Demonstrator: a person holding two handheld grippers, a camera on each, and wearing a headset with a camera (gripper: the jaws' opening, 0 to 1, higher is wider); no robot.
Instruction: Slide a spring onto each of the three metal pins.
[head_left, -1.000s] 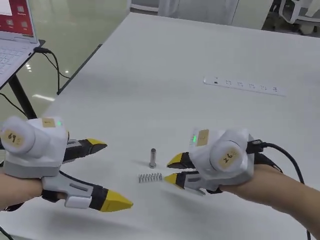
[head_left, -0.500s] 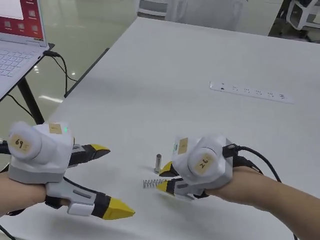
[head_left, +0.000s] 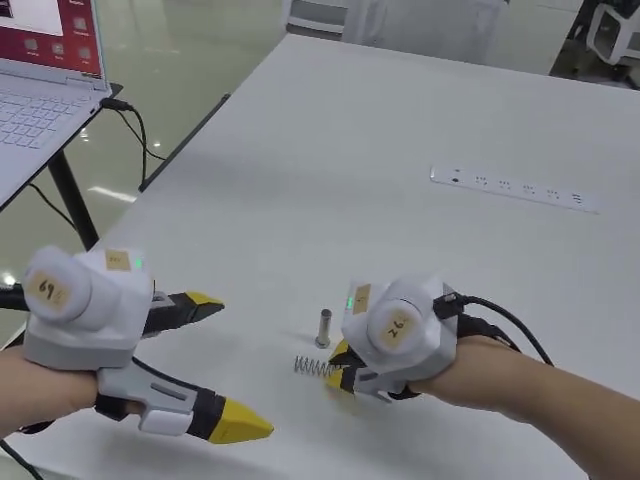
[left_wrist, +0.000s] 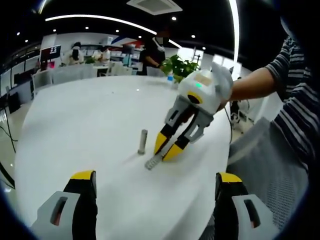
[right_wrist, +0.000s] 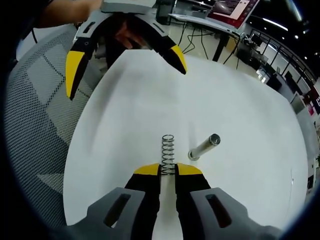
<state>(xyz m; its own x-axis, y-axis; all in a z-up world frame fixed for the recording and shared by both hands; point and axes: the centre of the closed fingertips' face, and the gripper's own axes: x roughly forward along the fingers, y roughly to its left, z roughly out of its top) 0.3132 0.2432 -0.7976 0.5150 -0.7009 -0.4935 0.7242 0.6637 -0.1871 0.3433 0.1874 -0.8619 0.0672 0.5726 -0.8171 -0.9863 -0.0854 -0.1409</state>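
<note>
Presently: left gripper (head_left: 228, 365) jaws spread wide, holding nothing, over the white table (head_left: 400, 230). Spring (head_left: 311, 366) lies flat on the table, just beside the upright pin (head_left: 324, 327); right gripper (head_left: 338, 366) jaws pinch the spring's near end

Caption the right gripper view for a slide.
Right gripper pinches one end of the spring beside the upright metal pin.

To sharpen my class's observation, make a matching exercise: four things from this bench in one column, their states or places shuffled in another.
1 spring
2 metal pin
3 left tool
4 power strip

A stands upright
B open, holding nothing
C lies flat, one end pinched by the right tool
D far side of the table

Pairs: 1-C, 2-A, 3-B, 4-D
</note>
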